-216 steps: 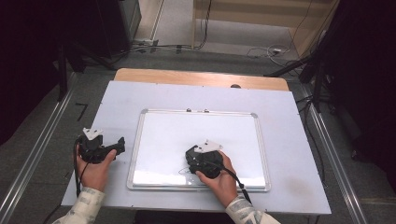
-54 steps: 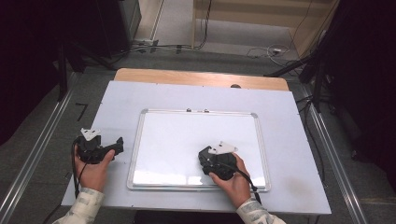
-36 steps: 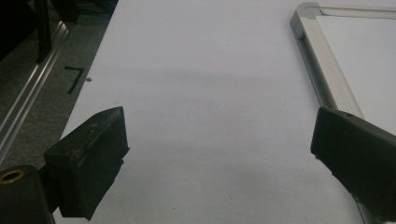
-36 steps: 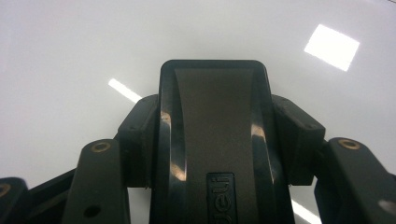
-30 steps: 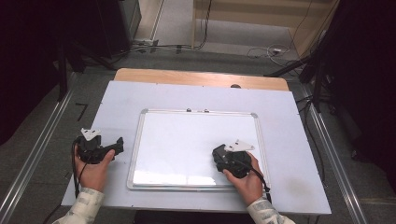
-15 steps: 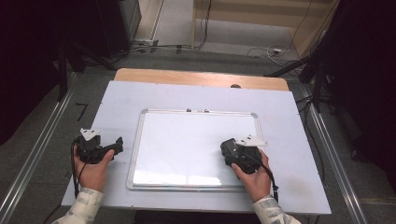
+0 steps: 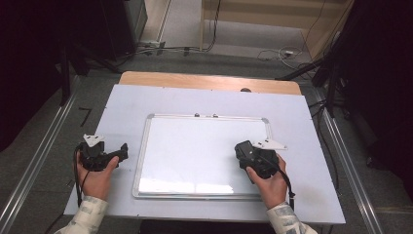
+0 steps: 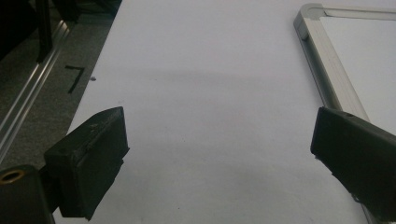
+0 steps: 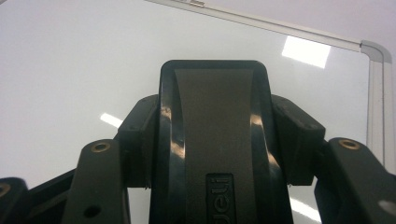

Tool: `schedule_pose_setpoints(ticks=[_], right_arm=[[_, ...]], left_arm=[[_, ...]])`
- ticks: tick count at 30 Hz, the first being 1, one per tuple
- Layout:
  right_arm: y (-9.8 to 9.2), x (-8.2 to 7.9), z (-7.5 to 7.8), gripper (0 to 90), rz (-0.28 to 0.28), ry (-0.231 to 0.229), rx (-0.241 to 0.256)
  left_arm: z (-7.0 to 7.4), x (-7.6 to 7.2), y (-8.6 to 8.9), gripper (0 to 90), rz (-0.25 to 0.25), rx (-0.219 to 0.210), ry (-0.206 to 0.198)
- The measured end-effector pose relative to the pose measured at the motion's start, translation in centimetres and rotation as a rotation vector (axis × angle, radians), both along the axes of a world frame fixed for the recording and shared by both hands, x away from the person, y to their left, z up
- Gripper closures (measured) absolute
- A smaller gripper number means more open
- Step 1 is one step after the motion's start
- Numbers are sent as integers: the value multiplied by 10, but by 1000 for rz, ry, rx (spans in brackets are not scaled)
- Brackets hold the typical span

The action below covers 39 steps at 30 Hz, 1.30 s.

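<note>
The right gripper (image 7: 245,152) is clamped on a black eraser (image 9: 215,140), its jaws pressed against the eraser's two sides, as the right gripper view shows. The eraser rests on the whiteboard (image 7: 195,151), near the whiteboard's right edge and about halfway between its top and bottom frame. In the right gripper view the whiteboard's top right corner (image 9: 373,49) lies just ahead and to the side of the eraser. The person's right hand (image 7: 269,181) holds this gripper from behind, partly over the whiteboard's lower right part.

The left gripper (image 7: 117,152) sits on the bench (image 7: 302,117) just left of the whiteboard's left frame, apart from it. Its jaws are spread wide with nothing between them; the left gripper view shows bare bench in the gap and the whiteboard's frame (image 8: 327,65) beside one jaw. The left hand (image 7: 95,178) holds it.

The whiteboard lies flat at the middle of the bench.
</note>
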State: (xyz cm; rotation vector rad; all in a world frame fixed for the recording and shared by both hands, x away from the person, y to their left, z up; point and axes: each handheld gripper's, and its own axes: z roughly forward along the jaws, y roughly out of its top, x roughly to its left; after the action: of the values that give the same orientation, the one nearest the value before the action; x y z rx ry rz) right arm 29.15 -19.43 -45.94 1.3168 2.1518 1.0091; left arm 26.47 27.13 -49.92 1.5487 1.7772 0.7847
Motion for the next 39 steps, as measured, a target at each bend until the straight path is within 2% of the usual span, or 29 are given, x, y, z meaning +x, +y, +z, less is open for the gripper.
schedule_pose_setpoints(ticks=[24, 32, 39], right_arm=[[-7, 14, 3, 390, -55, -4, 5], [-6, 27, 5, 390, -102, -3, 8], [-6, 48, 13, 390, -159, -20, 5]], left_arm=[[0, 0, 0, 43, 2, -1, 2], [0, 0, 0, 43, 4, -2, 2], [0, 0, 1, 43, 2, -2, 2]])
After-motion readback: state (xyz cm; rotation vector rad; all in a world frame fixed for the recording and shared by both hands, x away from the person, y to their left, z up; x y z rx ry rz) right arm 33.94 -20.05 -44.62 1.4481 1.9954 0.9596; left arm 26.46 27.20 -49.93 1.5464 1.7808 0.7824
